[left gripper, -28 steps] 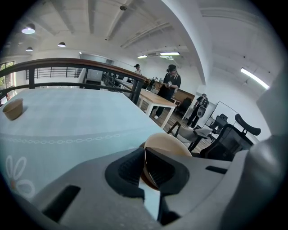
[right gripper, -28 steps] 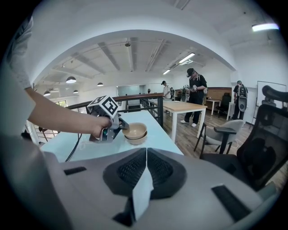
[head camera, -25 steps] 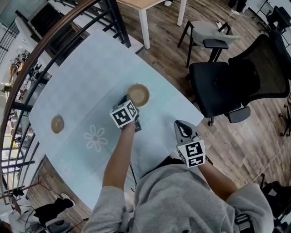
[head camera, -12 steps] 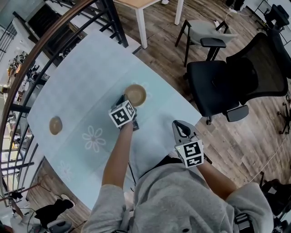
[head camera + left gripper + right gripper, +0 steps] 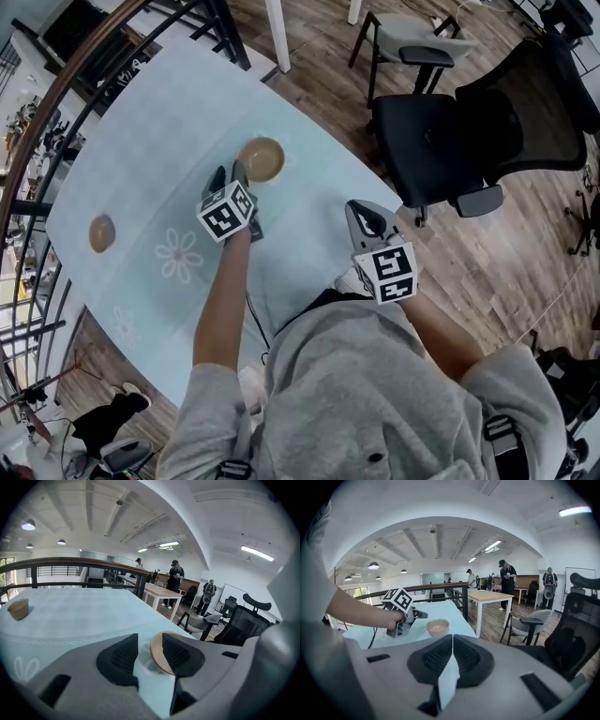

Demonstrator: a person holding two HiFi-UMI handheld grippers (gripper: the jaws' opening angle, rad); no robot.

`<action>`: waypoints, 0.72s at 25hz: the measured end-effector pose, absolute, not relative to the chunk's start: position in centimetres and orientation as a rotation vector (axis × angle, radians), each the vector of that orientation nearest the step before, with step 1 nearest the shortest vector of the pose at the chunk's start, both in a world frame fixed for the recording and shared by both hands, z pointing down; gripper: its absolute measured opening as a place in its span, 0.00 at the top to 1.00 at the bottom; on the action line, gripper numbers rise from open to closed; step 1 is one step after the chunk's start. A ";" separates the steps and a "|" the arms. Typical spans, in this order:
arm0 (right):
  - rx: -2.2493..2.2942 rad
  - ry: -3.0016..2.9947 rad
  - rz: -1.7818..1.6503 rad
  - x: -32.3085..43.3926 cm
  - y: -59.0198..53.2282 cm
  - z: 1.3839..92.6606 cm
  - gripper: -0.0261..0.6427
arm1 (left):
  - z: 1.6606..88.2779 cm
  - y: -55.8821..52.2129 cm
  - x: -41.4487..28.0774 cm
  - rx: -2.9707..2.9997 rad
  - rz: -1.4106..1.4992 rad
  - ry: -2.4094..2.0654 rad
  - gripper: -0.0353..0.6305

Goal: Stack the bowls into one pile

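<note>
A tan bowl (image 5: 262, 159) sits upright on the pale blue table (image 5: 141, 131), near its right edge. My left gripper (image 5: 228, 174) is just left of it, and its jaws are opening. In the left gripper view the bowl's near rim (image 5: 157, 654) shows in the gap between the jaws, and the pads stand apart without pressing on it. A smaller tan bowl (image 5: 101, 232) stands alone far to the left, also seen as the small bowl (image 5: 18, 609). My right gripper (image 5: 362, 214) hangs off the table's right edge, shut and empty. Its view shows the bowl (image 5: 438, 627) and the left gripper (image 5: 419, 614).
A black office chair (image 5: 473, 131) and a grey chair (image 5: 412, 42) stand right of the table. A dark railing (image 5: 56, 103) curves along the table's far left side. A cable (image 5: 253, 309) hangs from the left gripper. People stand far off in the room.
The left gripper's jaws, close together at the bowl's rim before, have spread apart. The bowl stays on the table. The right gripper has barely shifted.
</note>
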State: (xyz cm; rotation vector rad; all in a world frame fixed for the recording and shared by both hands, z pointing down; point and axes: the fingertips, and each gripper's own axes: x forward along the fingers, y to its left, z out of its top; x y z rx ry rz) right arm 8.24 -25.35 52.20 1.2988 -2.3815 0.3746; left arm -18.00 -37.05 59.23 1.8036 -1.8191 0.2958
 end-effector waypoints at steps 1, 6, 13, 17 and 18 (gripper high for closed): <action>1.297 -2.388 0.368 8.3 -25.4 51.9 0.92 | 58.8 -36.3 -18.2 1.813 0.296 -1.839 0.71; 1.259 -2.456 0.338 8.1 -25.4 50.2 0.92 | 56.4 -31.9 -18.7 1.858 0.302 -1.929 0.71; 1.178 -2.593 0.363 7.0 -24.8 48.4 0.92 | 54.5 -23.3 -16.9 1.914 0.381 -1.987 0.71; 1.030 -2.698 0.357 2.3 -23.3 46.8 0.92 | 53.8 -17.9 -18.0 1.891 0.499 -2.039 0.74; 0.978 -2.726 0.344 1.1 -22.9 46.3 0.92 | 53.4 -16.7 -18.4 1.864 0.506 -2.064 0.79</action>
